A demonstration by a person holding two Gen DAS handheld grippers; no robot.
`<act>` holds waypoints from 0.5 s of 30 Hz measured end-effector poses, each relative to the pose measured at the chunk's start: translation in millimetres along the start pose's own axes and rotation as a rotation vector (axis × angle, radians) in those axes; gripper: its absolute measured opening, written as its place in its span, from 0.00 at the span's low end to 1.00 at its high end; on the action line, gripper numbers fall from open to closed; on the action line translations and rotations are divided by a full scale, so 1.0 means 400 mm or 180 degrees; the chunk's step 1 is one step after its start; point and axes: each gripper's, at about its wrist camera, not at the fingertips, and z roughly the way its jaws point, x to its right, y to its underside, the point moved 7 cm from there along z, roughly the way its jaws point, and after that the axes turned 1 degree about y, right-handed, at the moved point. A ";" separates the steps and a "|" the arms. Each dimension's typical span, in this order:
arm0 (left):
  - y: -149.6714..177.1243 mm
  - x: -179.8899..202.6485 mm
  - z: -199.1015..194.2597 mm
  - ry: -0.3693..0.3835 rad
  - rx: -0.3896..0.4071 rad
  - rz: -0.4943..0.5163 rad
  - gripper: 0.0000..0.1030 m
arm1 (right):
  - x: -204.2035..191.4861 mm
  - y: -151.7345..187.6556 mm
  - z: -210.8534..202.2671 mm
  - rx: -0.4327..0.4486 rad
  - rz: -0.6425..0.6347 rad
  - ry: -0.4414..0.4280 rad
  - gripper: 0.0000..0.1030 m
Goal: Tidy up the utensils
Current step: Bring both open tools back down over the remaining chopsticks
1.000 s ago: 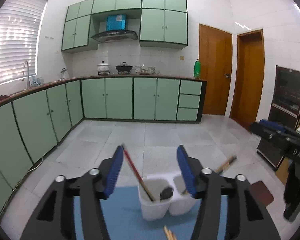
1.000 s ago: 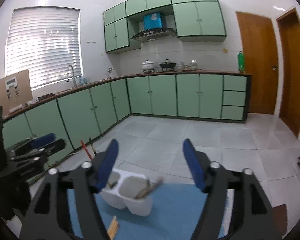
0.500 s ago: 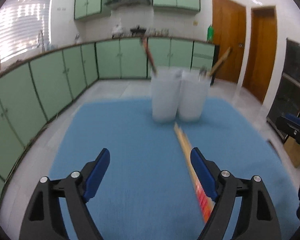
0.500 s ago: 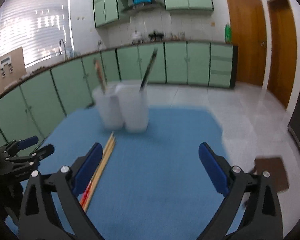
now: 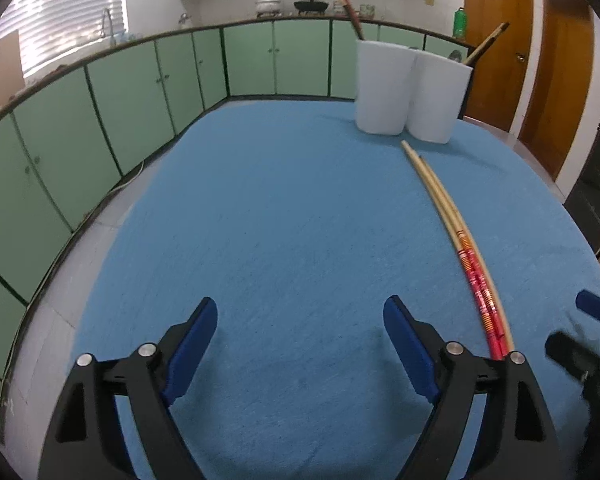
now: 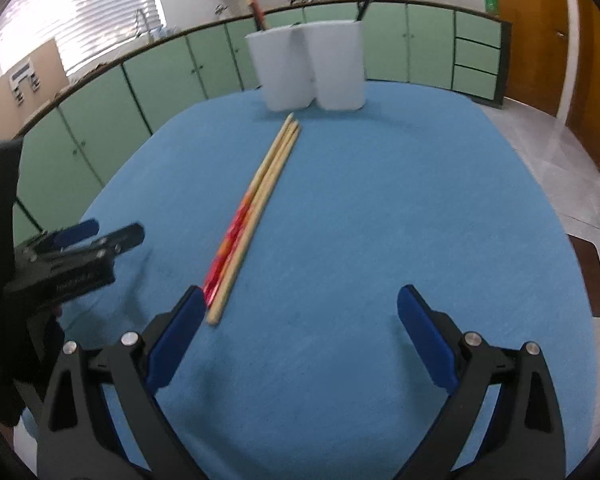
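Chopsticks [image 5: 452,232] lying loose on the blue-covered counter [image 5: 284,216], between your two released hand-held grippers.

Your left hand-held gripper [image 5: 300,320] hangs over bare blue cloth, its jaws having just been opening, nothing between them; the chopsticks lie just right of its right finger, running away toward the far white utensil holder [image 5: 412,92]. Your right hand-held gripper [image 6: 302,308] is also spread wide, jaws having just been opening and empty; the chopsticks' [image 6: 256,208] near ends lie just beside its left finger [image 6: 180,328], outside the gap. Their far tips stop just short of the holder [image 6: 308,68], which has two compartments and already carries a few long utensils.
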 end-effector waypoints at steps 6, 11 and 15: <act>-0.005 -0.011 0.004 -0.0009 -0.0022 -0.0030 0.82 | -0.031 0.009 -0.001 -0.0038 -0.0148 0.0047 0.90; -0.009 -0.007 0.004 -0.0025 -0.0022 -0.0014 0.82 | -0.051 0.014 0.014 -0.0119 -0.0300 0.0099 0.80; -0.010 -0.006 0.006 -0.0029 -0.0033 -0.0012 0.83 | -0.056 0.016 0.026 -0.0187 -0.0369 0.0138 0.70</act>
